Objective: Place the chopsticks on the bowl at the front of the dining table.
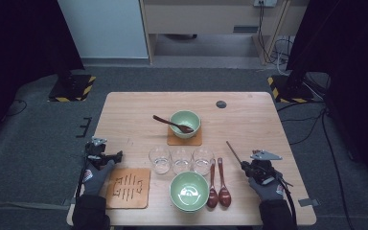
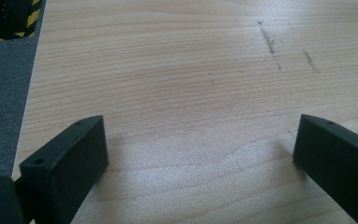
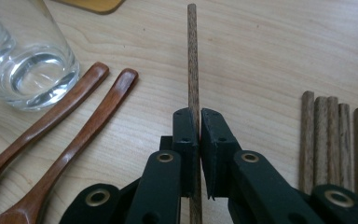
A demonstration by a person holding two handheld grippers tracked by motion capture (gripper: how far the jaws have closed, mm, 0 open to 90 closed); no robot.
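Chopstick (image 3: 193, 56) was pinched between right gripper (image 3: 197, 122) jaws, lifted clear of table (image 1: 249, 120) right of spoons (image 1: 218, 184), five more chopsticks (image 3: 334, 135) left to place; left gripper (image 2: 200, 154) idled spread wide over bare wood.
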